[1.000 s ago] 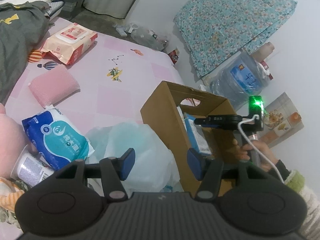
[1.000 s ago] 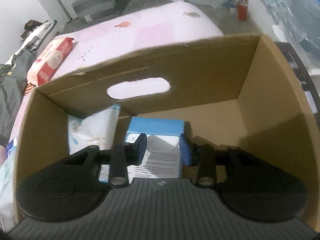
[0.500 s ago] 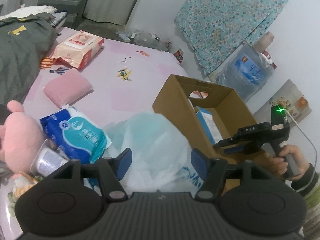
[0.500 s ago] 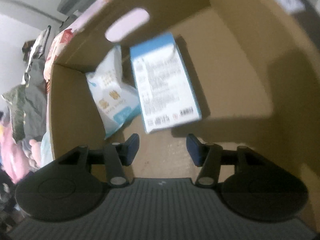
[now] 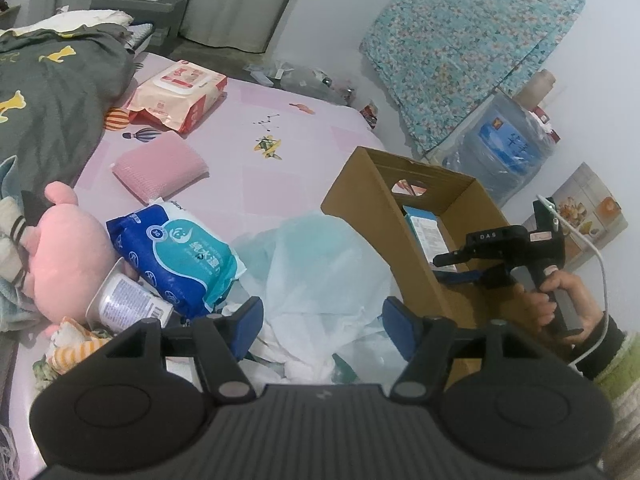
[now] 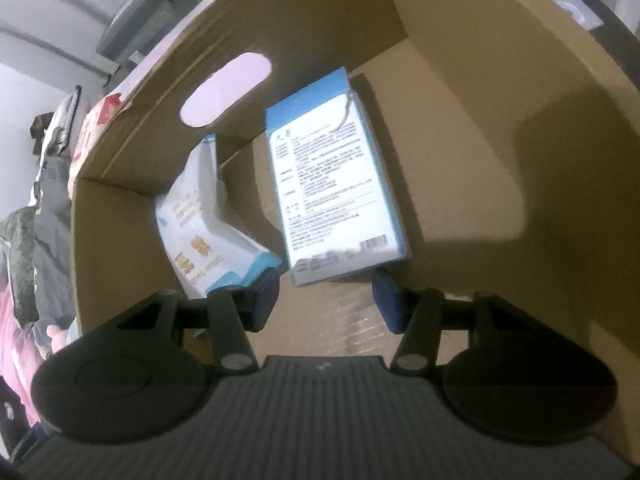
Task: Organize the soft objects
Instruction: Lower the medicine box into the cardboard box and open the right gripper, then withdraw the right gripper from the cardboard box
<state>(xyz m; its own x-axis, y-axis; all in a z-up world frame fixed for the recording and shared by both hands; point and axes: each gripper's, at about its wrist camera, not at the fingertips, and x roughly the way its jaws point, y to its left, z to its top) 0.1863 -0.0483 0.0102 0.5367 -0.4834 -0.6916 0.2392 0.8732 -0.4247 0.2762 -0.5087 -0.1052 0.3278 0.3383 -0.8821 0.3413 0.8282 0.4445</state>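
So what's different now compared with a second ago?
The right gripper let go of the blue box, its jaws just opening; the box now lies flat in the carton. The left gripper opened wider over the plastic bag. Bed items stayed put.

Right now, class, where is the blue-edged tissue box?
In the right wrist view, the blue-edged tissue box lies flat inside the cardboard box, right of a white tissue pack.

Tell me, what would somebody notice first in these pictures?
Probably the open cardboard box at the bed's edge, with a blue-edged carton lying flat inside beside a white soft pack. Next, the pink plush toy on the bed's left, against a blue wipes pack, and the crumpled pale plastic bag beside the box.
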